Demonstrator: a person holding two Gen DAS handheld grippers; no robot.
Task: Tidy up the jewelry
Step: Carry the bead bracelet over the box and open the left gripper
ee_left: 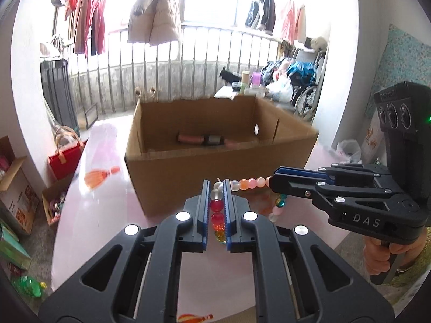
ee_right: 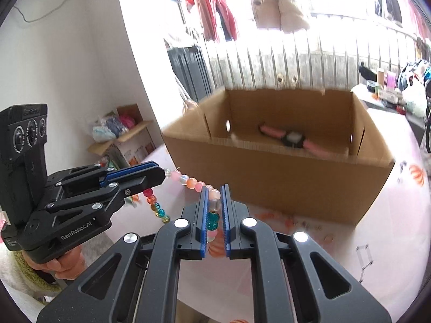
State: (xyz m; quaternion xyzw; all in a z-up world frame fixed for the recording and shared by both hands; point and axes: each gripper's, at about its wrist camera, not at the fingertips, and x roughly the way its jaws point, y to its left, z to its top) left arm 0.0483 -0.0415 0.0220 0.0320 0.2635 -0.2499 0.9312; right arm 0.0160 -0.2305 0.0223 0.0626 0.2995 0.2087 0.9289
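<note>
Here, a pink surface (ee_left: 102,215) is carrying an open cardboard box (ee_left: 215,177), and inside the box a pink-strapped watch (ee_right: 292,137) is lying on the bottom. In front of the box, the left gripper (ee_left: 217,188) and the right gripper (ee_right: 214,192) are each pinching the beaded bracelet (ee_left: 249,183) in narrowed jaws, so a short run of pale pink and orange beads is stretching between them above the surface while its other beads are hanging below.
</note>
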